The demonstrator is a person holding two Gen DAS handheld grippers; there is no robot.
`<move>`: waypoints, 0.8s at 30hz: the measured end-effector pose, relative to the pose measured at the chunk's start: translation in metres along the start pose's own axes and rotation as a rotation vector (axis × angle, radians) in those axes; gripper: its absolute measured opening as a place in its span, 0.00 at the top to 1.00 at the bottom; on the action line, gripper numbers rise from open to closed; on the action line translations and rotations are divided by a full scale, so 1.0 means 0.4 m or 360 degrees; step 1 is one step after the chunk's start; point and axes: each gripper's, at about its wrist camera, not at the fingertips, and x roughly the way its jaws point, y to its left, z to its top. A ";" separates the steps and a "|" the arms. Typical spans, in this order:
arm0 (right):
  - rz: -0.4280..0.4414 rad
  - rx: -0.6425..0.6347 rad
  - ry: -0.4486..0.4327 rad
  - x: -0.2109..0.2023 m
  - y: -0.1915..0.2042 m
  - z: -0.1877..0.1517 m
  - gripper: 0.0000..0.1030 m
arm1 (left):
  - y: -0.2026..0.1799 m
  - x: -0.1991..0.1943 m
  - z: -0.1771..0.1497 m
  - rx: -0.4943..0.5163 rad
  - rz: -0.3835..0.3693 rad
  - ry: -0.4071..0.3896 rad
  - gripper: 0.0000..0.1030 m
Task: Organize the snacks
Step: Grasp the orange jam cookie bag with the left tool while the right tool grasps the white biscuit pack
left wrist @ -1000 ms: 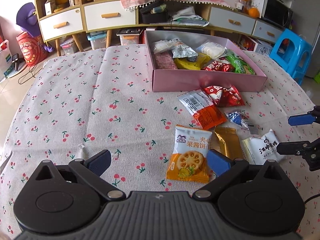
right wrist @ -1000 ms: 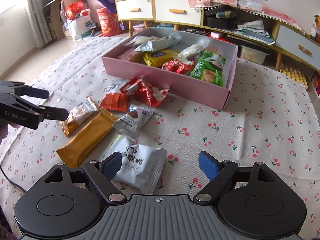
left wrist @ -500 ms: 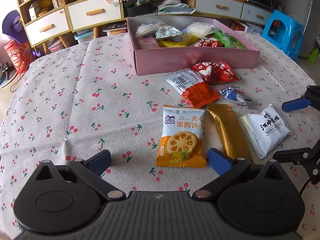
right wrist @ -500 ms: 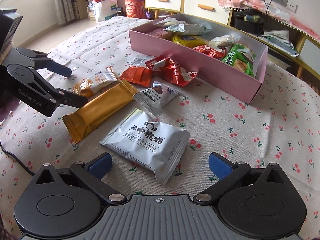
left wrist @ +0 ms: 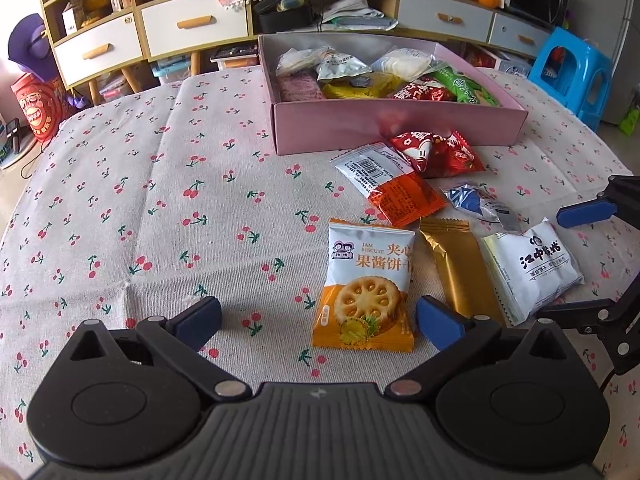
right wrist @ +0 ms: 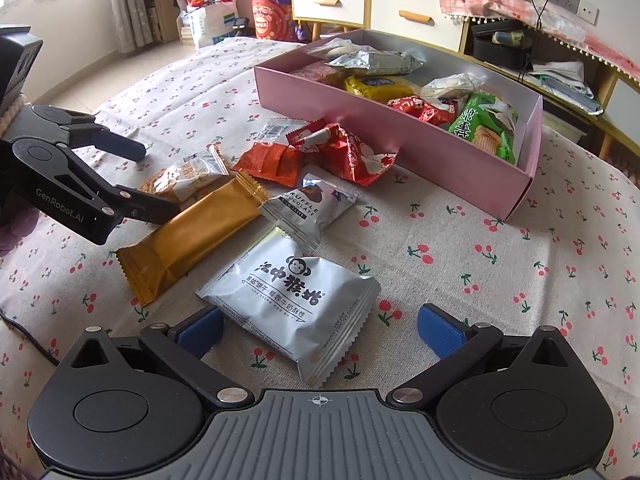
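The jam biscuit packet [left wrist: 366,290] lies flat between your left tongs [left wrist: 318,318], spread apart; the white monkey-logo packet [right wrist: 294,302] lies between your right tongs [right wrist: 320,330], also apart. Beyond both sits the pink box [left wrist: 396,124] on the cherry-print tabletop [left wrist: 160,200].

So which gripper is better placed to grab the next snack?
Right gripper, probably: its open jaws already straddle the silver packet. The left gripper is open too, with the biscuit packet off toward one finger.
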 end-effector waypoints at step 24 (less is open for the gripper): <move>0.0013 -0.0047 -0.0010 0.006 0.044 0.035 0.16 | -0.026 -0.023 0.018 0.0067 -0.0055 0.0001 0.48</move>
